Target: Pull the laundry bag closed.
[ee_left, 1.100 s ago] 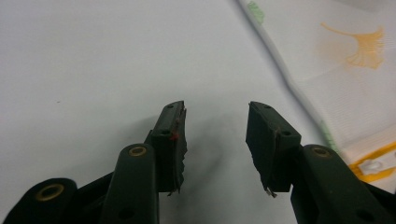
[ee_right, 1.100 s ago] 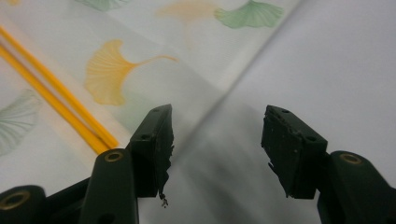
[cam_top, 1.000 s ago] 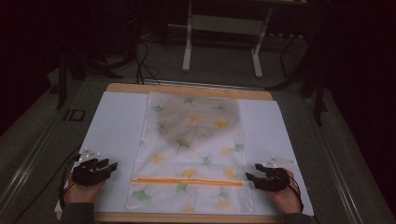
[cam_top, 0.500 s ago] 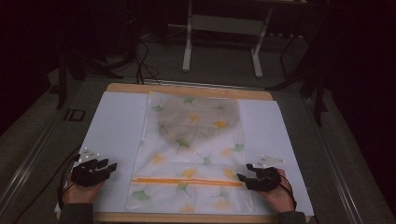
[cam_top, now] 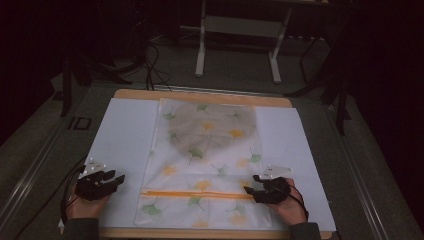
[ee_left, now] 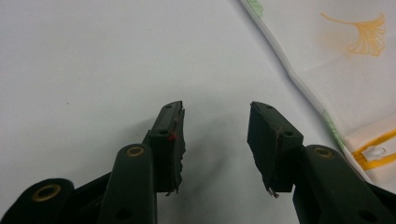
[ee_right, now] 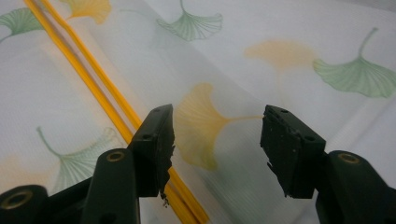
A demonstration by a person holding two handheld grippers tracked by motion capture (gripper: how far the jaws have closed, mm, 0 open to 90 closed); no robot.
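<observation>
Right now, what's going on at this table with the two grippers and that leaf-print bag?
A person sits at the table with a gripper in each hand. A sheer leaf-print bag with an orange zipper lies flat on the white sheet. The right gripper hovers open over the bag's near right part, beside the zipper's end, holding nothing. The left gripper rests open on the bare white sheet, left of the bag's edge and apart from it. Something dark shows through the bag's far half.
</observation>
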